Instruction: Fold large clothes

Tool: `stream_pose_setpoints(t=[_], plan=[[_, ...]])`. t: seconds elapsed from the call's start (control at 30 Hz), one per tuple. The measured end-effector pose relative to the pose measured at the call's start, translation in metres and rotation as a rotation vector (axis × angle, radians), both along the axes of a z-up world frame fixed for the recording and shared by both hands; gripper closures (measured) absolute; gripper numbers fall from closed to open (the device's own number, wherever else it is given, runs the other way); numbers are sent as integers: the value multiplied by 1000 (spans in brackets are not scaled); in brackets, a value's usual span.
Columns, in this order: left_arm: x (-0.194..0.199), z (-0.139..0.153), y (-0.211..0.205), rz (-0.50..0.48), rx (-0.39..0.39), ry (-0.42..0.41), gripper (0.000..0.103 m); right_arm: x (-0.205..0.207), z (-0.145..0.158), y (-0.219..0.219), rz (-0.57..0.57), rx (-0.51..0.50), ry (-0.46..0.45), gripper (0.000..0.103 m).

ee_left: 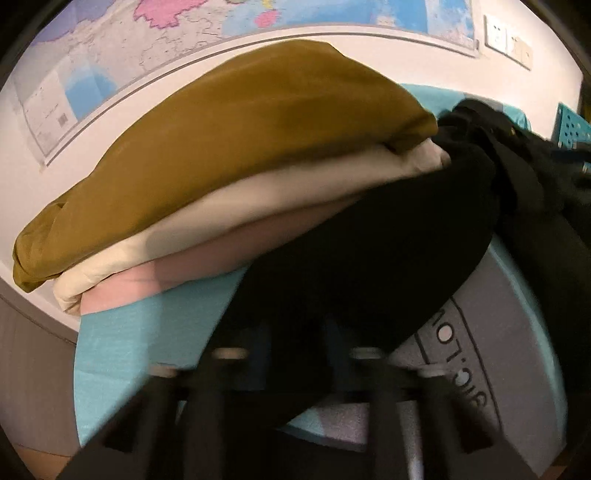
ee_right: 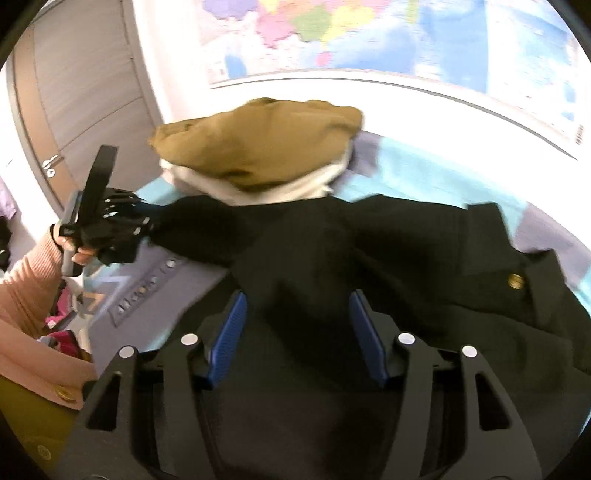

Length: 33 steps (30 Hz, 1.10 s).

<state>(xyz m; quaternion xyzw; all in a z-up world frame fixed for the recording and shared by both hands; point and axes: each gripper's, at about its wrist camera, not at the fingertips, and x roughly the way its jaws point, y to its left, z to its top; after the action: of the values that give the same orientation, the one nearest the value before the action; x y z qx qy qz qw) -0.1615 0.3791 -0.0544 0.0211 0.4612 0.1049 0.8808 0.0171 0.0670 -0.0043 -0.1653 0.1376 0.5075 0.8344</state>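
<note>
A black coat (ee_right: 332,251) with a gold button (ee_right: 515,281) lies spread on a table covered in turquoise cloth (ee_left: 122,339) and a grey printed mat (ee_left: 498,332). My left gripper (ee_right: 147,221), at the left in the right wrist view, is shut on the coat's sleeve end. In the left wrist view the black cloth (ee_left: 369,258) drapes over that gripper's fingers and hides their tips. My right gripper (ee_right: 299,314) is open, its blue pads (ee_right: 231,332) apart over the coat's middle. Behind stands a folded stack: mustard (ee_left: 240,140), cream (ee_left: 184,229), pink (ee_left: 166,273).
A wall map (ee_left: 258,22) hangs behind the table, with sockets (ee_left: 495,33) at its right. A turquoise perforated basket (ee_left: 572,125) stands at the far right. A grey door (ee_right: 85,92) is on the left. A pink sleeve (ee_right: 26,288) and more clothes (ee_right: 62,332) are at lower left.
</note>
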Motion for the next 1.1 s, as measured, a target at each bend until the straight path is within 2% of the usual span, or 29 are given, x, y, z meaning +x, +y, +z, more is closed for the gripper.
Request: stream_pose_setpoints(t=[0.07, 0.13, 0.2, 0.27, 0.4, 0.47, 0.67, 0.8, 0.87, 0.9, 0.97, 1.0, 1.03, 1.07, 1.1], plan=[[-7, 20, 5, 9, -66, -43, 101, -3, -1, 8, 15, 2, 17, 46], [-21, 48, 5, -11, -99, -117, 101, -5, 0, 13, 33, 4, 17, 46], [-38, 80, 0, -54, -153, -194, 101, -9, 1, 21, 47, 1, 3, 46], [-48, 98, -12, -108, -189, -231, 100, -10, -1, 33, 58, -6, -8, 46], [-54, 105, -34, -192, -231, -240, 100, 5, -15, 65, 50, -60, 56, 46], [-54, 103, -46, -207, -233, -234, 100, 1, -18, 70, 57, -42, 68, 47], [-61, 95, -52, -237, -276, -218, 100, -57, -25, 73, 351, 31, 168, 45], [-59, 89, -60, -277, -339, -206, 99, -62, -28, 92, 483, 122, 316, 41], [-65, 84, -67, -306, -339, -180, 91, -55, -27, 97, 504, 177, 368, 39], [-70, 82, -70, -306, -313, -179, 91, -46, -27, 97, 517, 221, 425, 39], [-82, 78, -73, -320, -275, -172, 75, -30, -27, 99, 489, 263, 496, 39], [-88, 78, -73, -322, -266, -178, 63, -24, -26, 100, 473, 264, 511, 39], [-96, 77, -73, -320, -230, -194, 56, -17, -28, 104, 441, 255, 533, 39], [-101, 77, -73, -313, -191, -203, 54, -13, -29, 107, 414, 245, 548, 40], [-105, 75, -72, -298, -146, -213, 46, -7, -32, 112, 385, 233, 564, 42]])
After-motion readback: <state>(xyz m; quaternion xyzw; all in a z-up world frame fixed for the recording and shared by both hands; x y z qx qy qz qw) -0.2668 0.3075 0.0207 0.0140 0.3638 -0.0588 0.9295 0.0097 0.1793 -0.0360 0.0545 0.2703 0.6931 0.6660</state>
